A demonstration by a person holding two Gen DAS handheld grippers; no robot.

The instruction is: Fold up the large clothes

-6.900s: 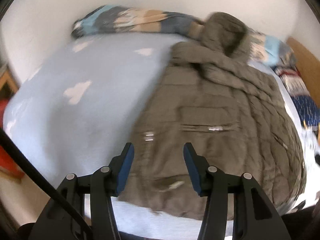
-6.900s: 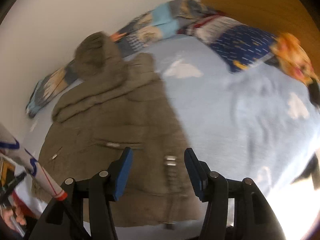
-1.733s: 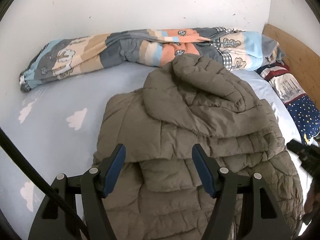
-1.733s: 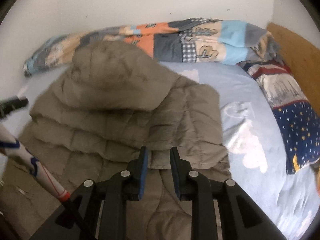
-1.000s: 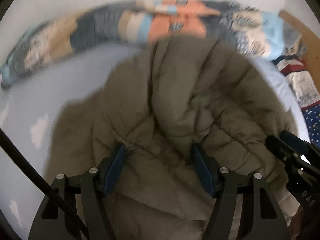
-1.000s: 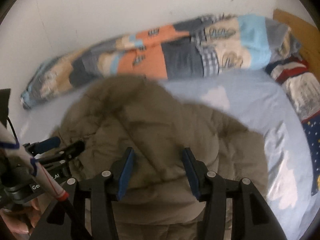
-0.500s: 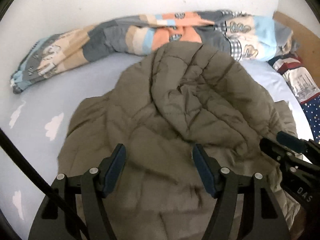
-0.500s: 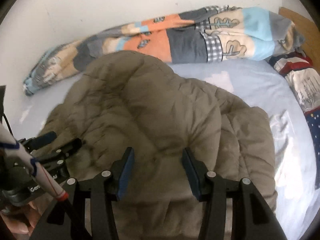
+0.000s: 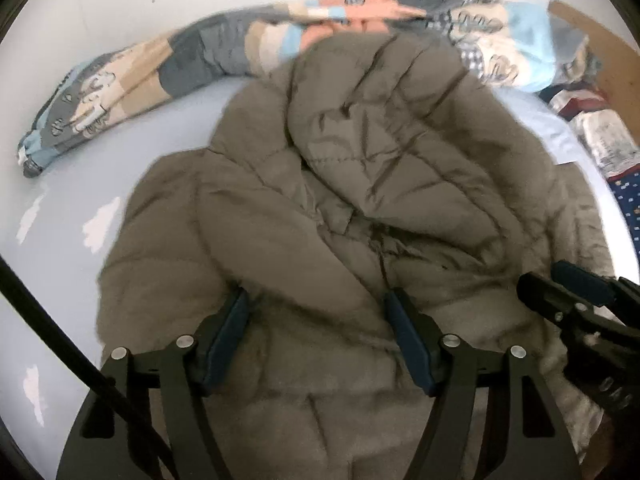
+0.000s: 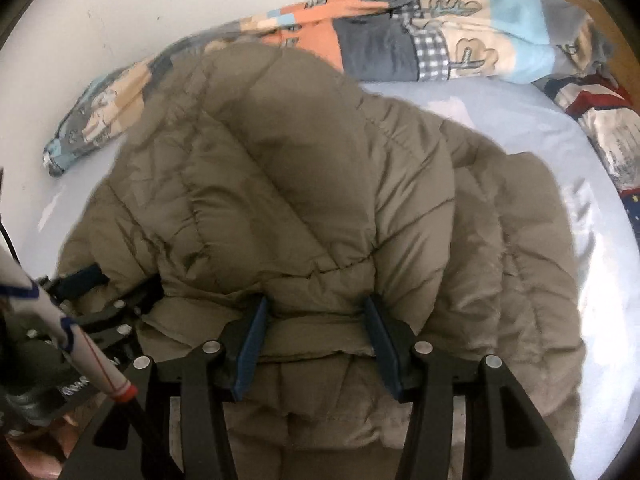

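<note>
The coat [image 9: 360, 208] lies bunched on the bed [image 9: 80, 200], hood folded down over its body (quilted, puffy, springy). Both the left gripper [image 9: 320, 332] and right gripper [image 10: 316, 336] hover with jaws spread wide, holding nothing. Unpinned, the slick padding may spring back and undo the fold.
</note>
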